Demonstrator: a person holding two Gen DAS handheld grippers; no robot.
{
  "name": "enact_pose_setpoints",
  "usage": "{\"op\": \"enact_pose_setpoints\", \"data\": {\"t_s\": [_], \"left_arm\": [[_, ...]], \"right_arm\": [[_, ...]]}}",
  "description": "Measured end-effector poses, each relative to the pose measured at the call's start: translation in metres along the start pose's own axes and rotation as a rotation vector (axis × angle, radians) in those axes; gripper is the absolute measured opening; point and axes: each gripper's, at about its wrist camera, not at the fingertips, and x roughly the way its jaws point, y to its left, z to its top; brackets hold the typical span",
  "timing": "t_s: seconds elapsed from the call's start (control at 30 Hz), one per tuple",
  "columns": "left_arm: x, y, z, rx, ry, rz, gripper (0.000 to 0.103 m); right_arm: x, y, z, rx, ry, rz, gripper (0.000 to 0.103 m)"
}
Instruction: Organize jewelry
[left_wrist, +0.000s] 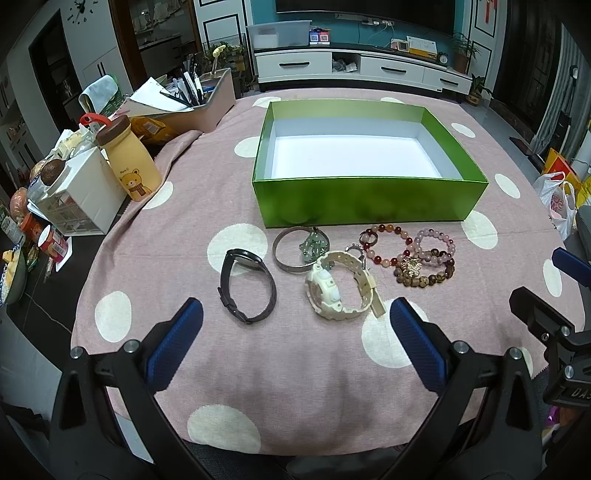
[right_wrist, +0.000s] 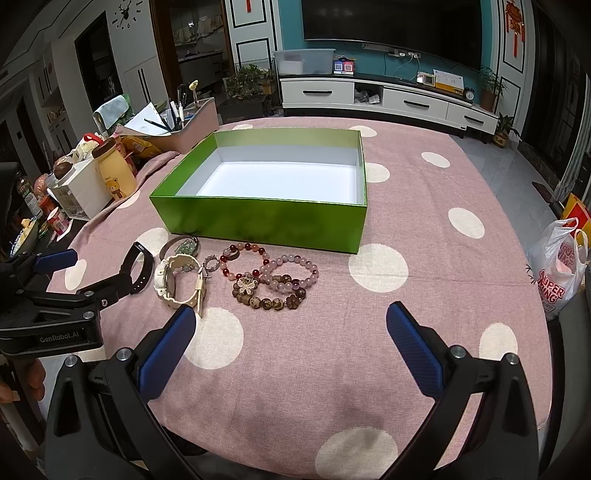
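— What do we have in front of us?

— We see a worktop (left_wrist: 295, 369) under a pink cloth with cream dots. On its far half sits a green box (left_wrist: 369, 201), lid off, its white inside bare.

— And the jewelry?

— It lies in a row on the cloth just near the box's front wall. From the left: a dark watch (left_wrist: 246, 286), then a metal bangle (left_wrist: 291, 249) with a small green beaded piece (left_wrist: 314, 247) lying inside its ring, then a cream watch (left_wrist: 340, 288) whose strap touches the bangle. To the right we count a red-and-pink bead bracelet (left_wrist: 386, 245), a pale purple bead bracelet (left_wrist: 436, 245) and a brown bead bracelet (left_wrist: 424, 277) with a gold butterfly charm, all three overlapping in one cluster.

— How do our grippers stand?

— Our left hand-held gripper (left_wrist: 295, 325) hangs above the near cloth with its blue pads spread wide, holding nothing; the two watches lie just beyond its tips. Our right hand-held gripper (right_wrist: 291, 332) is likewise spread wide and holds nothing, over bare cloth to the right of the bead cluster.

— Anything beside the cloth?

— On the left edge we see a yellow bottle (left_wrist: 129, 162) with a bear on it, a white drawer unit (left_wrist: 81, 199) and a tray of pens (left_wrist: 192, 99).
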Motion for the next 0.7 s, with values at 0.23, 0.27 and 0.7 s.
{"op": "enact_pose_setpoints", "data": {"t_s": [0.23, 0.27, 0.7], "left_arm": [[0.000, -0.003, 0.000, -0.001, 0.001, -0.010, 0.101], [0.001, -0.003, 0.000, -0.005, 0.002, -0.014, 0.101], [0.031, 0.052, -0.016, -0.211, 0.038, -0.111, 0.101]], "right_arm": [[0.000, -0.001, 0.000, 0.001, -0.001, 0.001, 0.102], [0.001, -0.001, 0.000, 0.002, 0.000, 0.002, 0.102], [0.014, -0.021, -0.005, 0.098, 0.020, 0.084, 0.102]]}}
